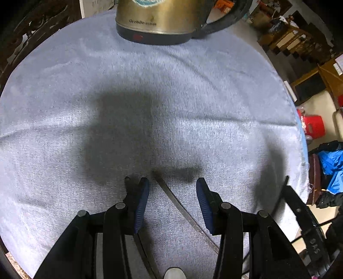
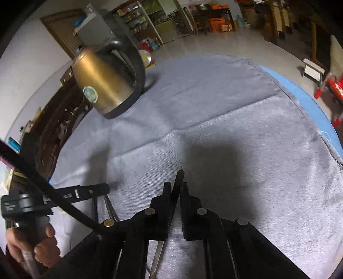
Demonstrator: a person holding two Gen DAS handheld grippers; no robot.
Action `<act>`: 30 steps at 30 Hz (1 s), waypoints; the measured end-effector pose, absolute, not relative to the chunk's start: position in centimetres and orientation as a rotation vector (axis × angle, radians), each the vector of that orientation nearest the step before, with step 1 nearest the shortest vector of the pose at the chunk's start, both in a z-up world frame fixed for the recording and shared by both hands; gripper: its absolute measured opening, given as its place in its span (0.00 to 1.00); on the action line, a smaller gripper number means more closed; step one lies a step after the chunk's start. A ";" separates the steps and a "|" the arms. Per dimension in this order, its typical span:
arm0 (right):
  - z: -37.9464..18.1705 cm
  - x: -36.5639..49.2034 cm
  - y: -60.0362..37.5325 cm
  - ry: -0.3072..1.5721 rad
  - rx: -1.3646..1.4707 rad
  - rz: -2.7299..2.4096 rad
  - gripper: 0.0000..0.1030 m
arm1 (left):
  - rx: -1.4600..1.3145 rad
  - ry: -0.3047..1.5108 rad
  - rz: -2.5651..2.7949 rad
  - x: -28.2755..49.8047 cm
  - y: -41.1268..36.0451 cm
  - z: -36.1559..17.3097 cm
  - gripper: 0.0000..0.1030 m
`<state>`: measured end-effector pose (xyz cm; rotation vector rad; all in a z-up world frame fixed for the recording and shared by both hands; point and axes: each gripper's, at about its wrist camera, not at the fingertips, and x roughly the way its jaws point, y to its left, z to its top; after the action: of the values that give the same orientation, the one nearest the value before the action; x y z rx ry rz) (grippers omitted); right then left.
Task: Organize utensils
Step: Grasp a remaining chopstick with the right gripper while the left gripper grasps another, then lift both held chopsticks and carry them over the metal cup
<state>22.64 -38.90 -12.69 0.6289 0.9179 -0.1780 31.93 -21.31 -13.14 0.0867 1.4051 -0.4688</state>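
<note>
Here, brassy rounded kettle [image 2: 103,85], ribbed grey cloth [image 1: 193,96]

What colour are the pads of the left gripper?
Blue pads on black fingers; the left wrist view shows them best.

Brushed brassy metal kettle [image 1: 158,19] (black plastic base) on soft, napped grey cloth [image 1: 64,107].

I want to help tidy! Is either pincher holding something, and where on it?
The right gripper pinches a thin dark metal utensil near its tip. The left gripper holds nothing.
</note>
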 end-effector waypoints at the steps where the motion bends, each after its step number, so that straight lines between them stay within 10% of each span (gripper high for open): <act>1: -12.7 22.4 -39.2 0.913 0.635 -0.176 0.08 | 0.092 1.408 -0.463 31.9 -21.4 -13.3 0.45; 5: -13.2 21.4 -39.5 0.901 0.662 -0.163 0.08 | 0.128 1.376 -0.448 31.8 -22.5 -13.1 0.45; 11: -13.5 20.4 -39.9 0.877 0.702 -0.143 0.08 | 0.176 1.307 -0.471 31.6 -23.7 -13.0 0.11; 30: -4.8 14.3 -36.5 0.642 0.560 -0.117 0.07 | 0.115 0.872 -0.660 23.7 -18.0 1.1 0.05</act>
<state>14.26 -36.51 -4.83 0.5598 0.6425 -0.1173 23.74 -17.98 1.11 0.1155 0.8722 -0.6604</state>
